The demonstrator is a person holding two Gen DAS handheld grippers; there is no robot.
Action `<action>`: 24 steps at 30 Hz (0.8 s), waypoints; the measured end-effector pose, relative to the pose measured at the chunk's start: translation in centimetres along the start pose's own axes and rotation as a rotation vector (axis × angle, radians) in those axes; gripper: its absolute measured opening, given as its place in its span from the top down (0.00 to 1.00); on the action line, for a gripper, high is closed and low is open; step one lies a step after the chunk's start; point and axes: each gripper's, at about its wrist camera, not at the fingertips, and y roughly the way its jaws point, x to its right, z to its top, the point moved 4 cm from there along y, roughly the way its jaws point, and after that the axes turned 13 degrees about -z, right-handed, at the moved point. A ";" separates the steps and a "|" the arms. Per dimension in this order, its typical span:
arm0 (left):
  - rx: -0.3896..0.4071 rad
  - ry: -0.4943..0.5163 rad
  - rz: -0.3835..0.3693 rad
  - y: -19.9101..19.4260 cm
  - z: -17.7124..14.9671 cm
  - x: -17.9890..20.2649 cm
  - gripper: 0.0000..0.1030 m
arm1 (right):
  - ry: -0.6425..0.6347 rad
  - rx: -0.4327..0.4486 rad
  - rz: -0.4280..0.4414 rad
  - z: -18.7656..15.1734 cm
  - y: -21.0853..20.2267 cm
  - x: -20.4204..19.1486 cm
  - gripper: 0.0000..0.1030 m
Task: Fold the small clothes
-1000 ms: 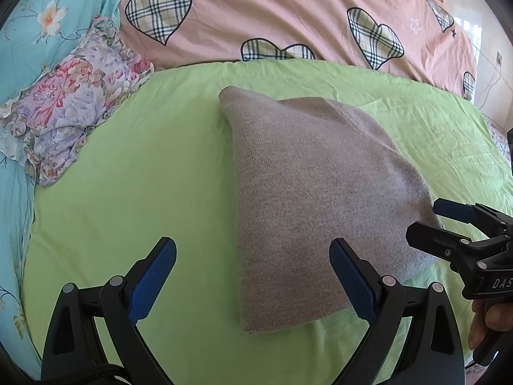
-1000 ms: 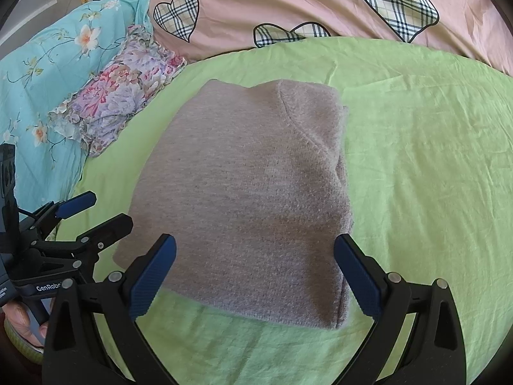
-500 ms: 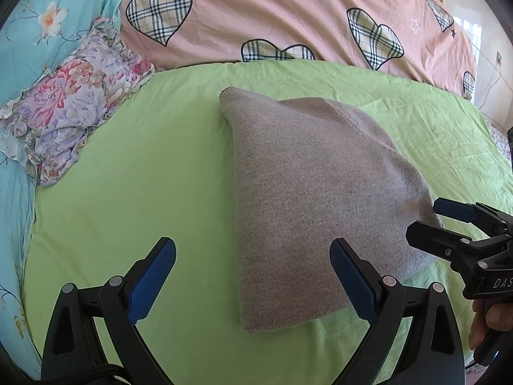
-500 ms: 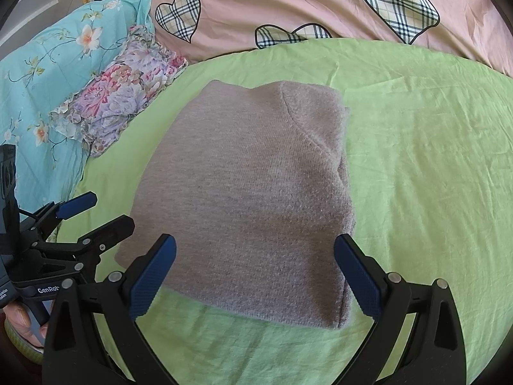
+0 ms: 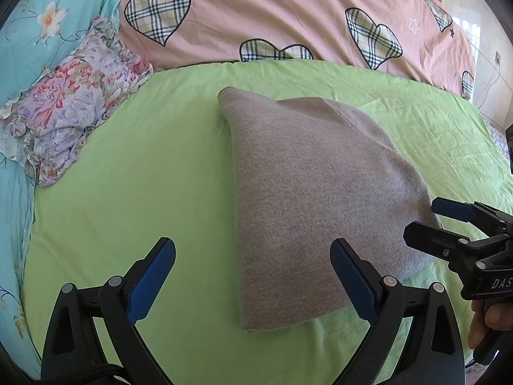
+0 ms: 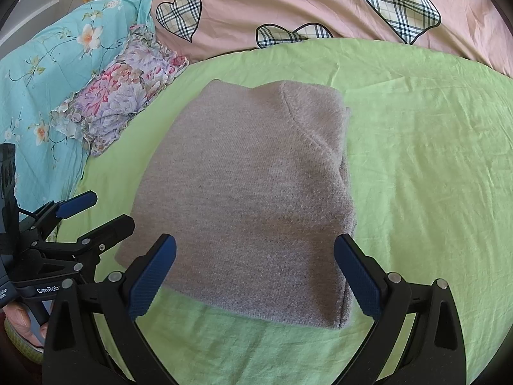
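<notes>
A grey knit garment (image 5: 314,199) lies folded into a rough rectangle on the green sheet (image 5: 144,176); it also shows in the right wrist view (image 6: 253,199). My left gripper (image 5: 253,279) is open and empty, hovering over the garment's near left edge. My right gripper (image 6: 255,276) is open and empty above the garment's near edge. Each gripper shows in the other's view, the right one (image 5: 449,224) at the garment's right corner, the left one (image 6: 93,215) at its left corner. Neither touches the cloth.
A floral ruffled cloth (image 5: 67,112) lies at the sheet's far left, also in the right wrist view (image 6: 125,93). A pink quilt with plaid hearts (image 5: 272,16) runs along the back. Turquoise floral bedding (image 6: 41,73) borders the left.
</notes>
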 end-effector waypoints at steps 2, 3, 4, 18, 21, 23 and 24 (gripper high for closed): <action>0.000 -0.001 0.000 0.0 0.0 0.0 0.05 | 0.001 0.000 0.001 0.0 0.0 0.0 0.04; 0.000 -0.001 -0.001 0.0 0.0 0.0 0.05 | -0.001 -0.001 0.002 0.0 0.0 0.0 0.04; 0.000 -0.001 -0.001 0.0 0.0 0.0 0.05 | -0.003 -0.001 0.001 0.0 0.0 0.0 0.04; 0.002 -0.001 -0.001 0.0 0.0 -0.2 0.05 | -0.003 0.000 0.000 0.0 0.0 0.0 0.04; 0.002 -0.001 -0.003 0.0 0.1 -0.2 0.05 | -0.001 -0.001 0.001 0.0 -0.1 0.0 0.04; 0.003 -0.001 -0.004 0.0 0.1 -0.2 0.05 | -0.003 0.000 -0.001 0.1 -0.1 0.0 0.04; 0.004 -0.002 -0.005 -0.1 0.1 -0.3 0.05 | -0.002 0.000 -0.001 0.1 -0.1 0.0 0.04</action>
